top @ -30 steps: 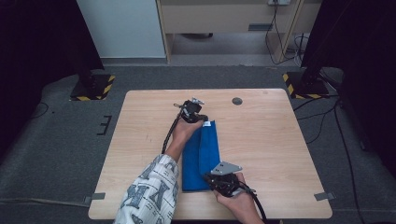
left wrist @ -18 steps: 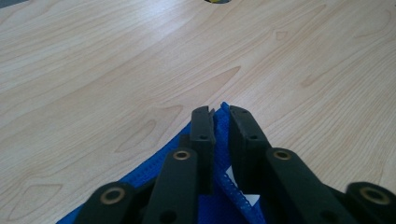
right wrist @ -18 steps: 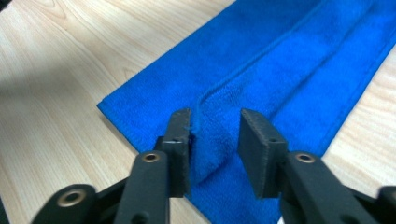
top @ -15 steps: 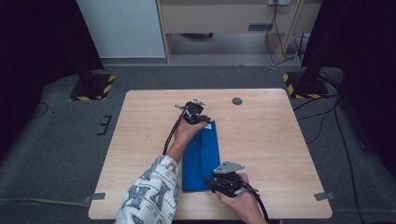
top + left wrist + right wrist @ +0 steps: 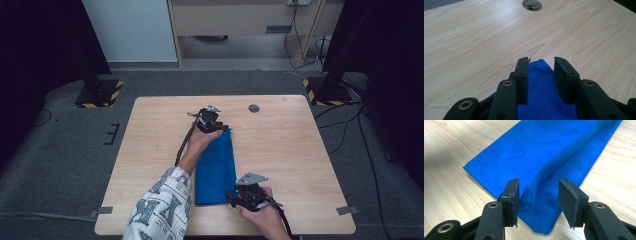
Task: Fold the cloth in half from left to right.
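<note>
Between both tongs: blue cloth [image 5: 216,167] (folded, flat).

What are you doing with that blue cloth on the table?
A person works a folded blue cloth on a wooden table with two hand-held grippers. The left gripper is at the cloth's far corner, the right gripper at its near corner. Both have just been opening their jaws, so the cloth lies loose between them, flat on the table.

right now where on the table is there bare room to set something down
Bare wood runs wide on the table right of the blue cloth, up to the round hole near the far edge. Another free strip lies between the cloth and the left edge. The middle is crowded: left gripper at the cloth's far end, right gripper at its near end.
</note>
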